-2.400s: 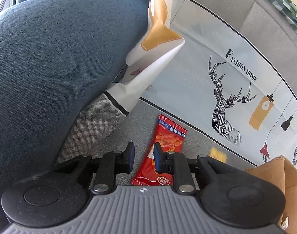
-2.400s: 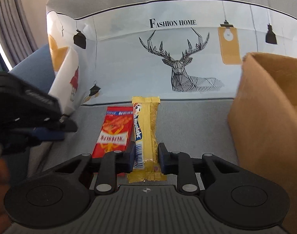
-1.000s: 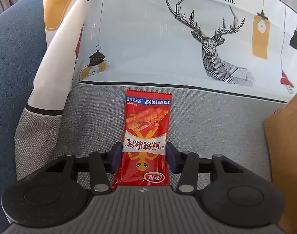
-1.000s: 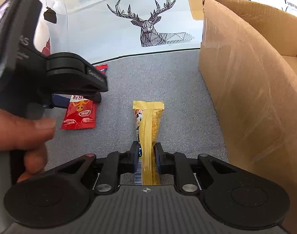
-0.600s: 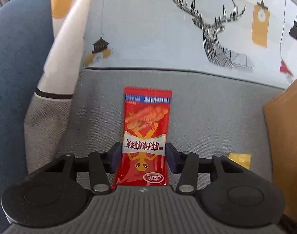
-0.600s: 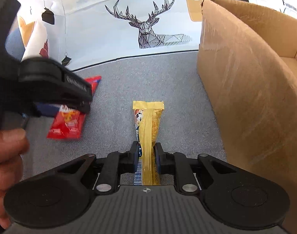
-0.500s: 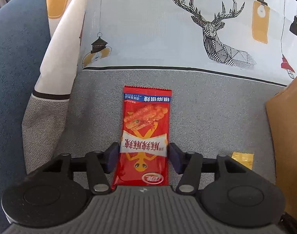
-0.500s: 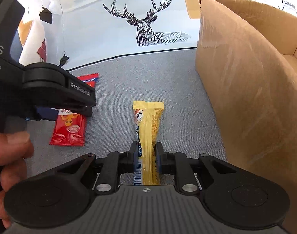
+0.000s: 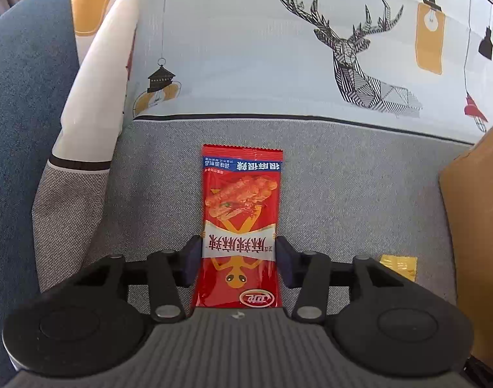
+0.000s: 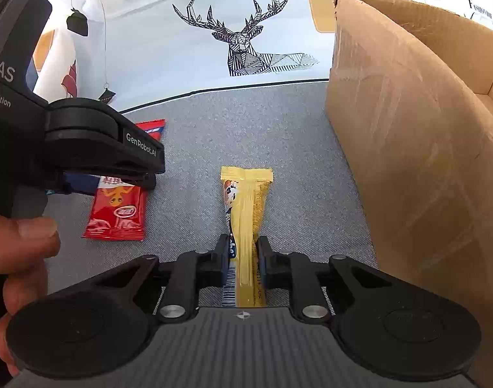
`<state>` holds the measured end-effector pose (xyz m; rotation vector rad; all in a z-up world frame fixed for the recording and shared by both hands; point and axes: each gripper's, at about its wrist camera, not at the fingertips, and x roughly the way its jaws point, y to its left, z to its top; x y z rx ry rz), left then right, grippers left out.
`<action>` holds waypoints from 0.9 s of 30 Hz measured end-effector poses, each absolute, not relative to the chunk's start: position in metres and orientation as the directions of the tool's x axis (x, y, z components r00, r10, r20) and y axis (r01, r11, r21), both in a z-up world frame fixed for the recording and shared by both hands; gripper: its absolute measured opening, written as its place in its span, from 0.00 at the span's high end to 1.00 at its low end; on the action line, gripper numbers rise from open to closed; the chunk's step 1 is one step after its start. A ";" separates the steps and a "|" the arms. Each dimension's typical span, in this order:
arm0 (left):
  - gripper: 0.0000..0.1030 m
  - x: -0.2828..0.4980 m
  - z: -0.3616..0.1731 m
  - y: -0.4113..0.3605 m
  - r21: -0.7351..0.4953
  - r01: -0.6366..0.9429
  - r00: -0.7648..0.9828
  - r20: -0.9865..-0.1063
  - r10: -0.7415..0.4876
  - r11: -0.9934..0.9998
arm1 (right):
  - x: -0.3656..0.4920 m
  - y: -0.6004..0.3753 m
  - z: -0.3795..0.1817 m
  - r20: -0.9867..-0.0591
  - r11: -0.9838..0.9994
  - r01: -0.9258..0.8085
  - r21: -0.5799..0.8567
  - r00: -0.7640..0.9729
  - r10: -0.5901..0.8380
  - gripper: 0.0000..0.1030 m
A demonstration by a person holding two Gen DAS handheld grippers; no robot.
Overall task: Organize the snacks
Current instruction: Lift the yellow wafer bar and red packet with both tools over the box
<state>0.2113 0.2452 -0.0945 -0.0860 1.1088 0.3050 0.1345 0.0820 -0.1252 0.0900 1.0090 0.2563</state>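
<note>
A flat red foil snack packet (image 9: 240, 226) lies on the grey fabric cushion (image 9: 343, 194), its near half between the 2 fingers of the left gripper (image 9: 238, 255); the jaws are closing on it, pads at its edges. Just right of that gripper, a slim yellow wrapped snack bar (image 10: 246, 220) is pinched near its barcode end by the right gripper (image 10: 241, 258), jaws pressed tight against it. Right of the bar stands an open brown cardboard box (image 10: 408, 129). Beyond both grippers rises a pale printed backrest cover with a line-drawn deer (image 10: 243, 51). A person's hand (image 10: 16, 258) grips the left tool.
</note>
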 end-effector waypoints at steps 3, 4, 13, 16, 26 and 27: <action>0.50 0.211 -0.091 0.246 0.076 -0.297 0.419 -0.885 0.201 0.952 | 0.133 0.081 -0.121 -0.809 0.964 -0.179 0.196 0.526 0.262 0.83; 0.51 0.211 -0.090 0.246 0.072 -0.300 0.425 -0.883 0.201 0.951 | 0.132 0.081 -0.118 -0.800 0.963 -0.186 0.195 0.538 0.266 0.83; 0.51 0.213 -0.078 0.246 0.046 -0.309 0.454 -0.870 0.190 0.950 | 0.129 0.080 -0.107 -0.761 0.957 -0.211 0.197 0.583 0.285 0.83; 0.51 0.212 -0.072 0.245 0.044 -0.308 0.462 -0.866 0.190 0.950 | 0.128 0.079 -0.103 -0.756 0.957 -0.212 0.198 0.588 0.287 0.83; 0.51 0.181 -0.038 0.239 -0.039 -0.358 0.552 -0.815 0.177 0.933 | 0.120 0.069 -0.082 -0.692 0.943 -0.245 0.227 0.641 0.333 0.83; 0.51 0.172 -0.030 0.237 -0.048 -0.366 0.571 -0.800 0.183 0.929 | 0.117 0.068 -0.077 -0.675 0.938 -0.259 0.233 0.651 0.347 0.83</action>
